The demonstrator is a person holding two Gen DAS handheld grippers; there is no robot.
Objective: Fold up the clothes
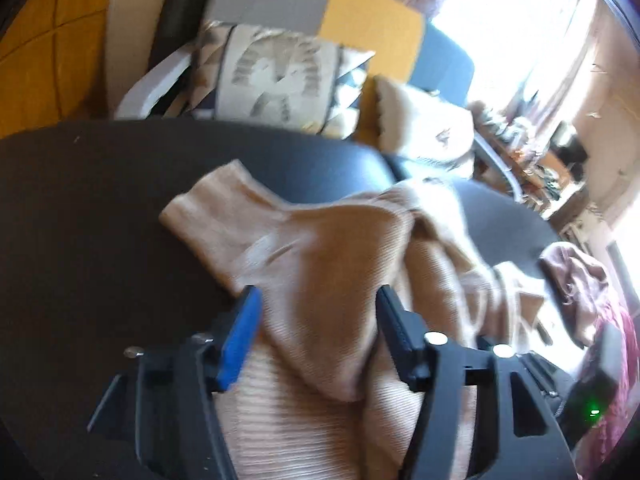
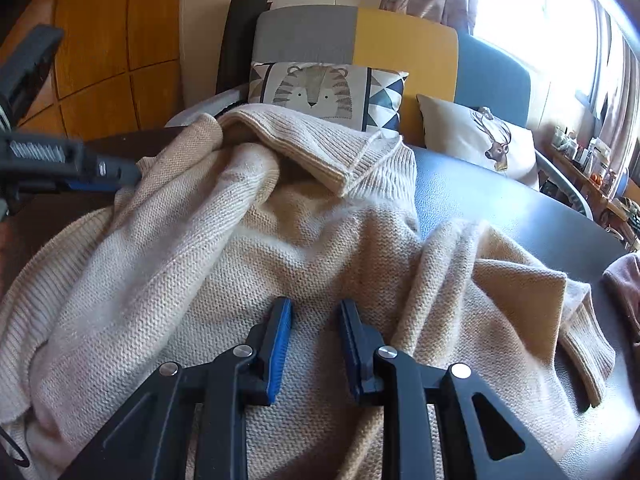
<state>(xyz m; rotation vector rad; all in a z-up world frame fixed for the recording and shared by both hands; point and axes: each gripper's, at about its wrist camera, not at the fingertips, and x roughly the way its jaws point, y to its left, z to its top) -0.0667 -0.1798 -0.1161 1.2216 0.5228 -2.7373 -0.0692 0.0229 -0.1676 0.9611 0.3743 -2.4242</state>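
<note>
A beige knit sweater (image 2: 248, 248) lies crumpled on the dark table (image 2: 500, 208). In the left wrist view one sleeve with its ribbed cuff (image 1: 208, 204) stretches away to the far left over the sweater (image 1: 320, 280). My left gripper (image 1: 316, 300) is open, its jaws wide apart on either side of that sleeve. It also shows at the left edge of the right wrist view (image 2: 100, 172), at the sweater's left side. My right gripper (image 2: 316, 308) is open just above the sweater's middle, with nothing between the jaws. A folded ribbed hem (image 2: 320, 148) lies at the far side.
A grey, yellow and blue sofa (image 2: 360, 32) stands behind the table with a tiger cushion (image 2: 320, 92) and a deer cushion (image 2: 484, 140). A pinkish-brown garment (image 1: 580, 280) lies at the table's right edge. A bright window (image 2: 540, 12) and a cluttered shelf (image 2: 588, 160) are at right.
</note>
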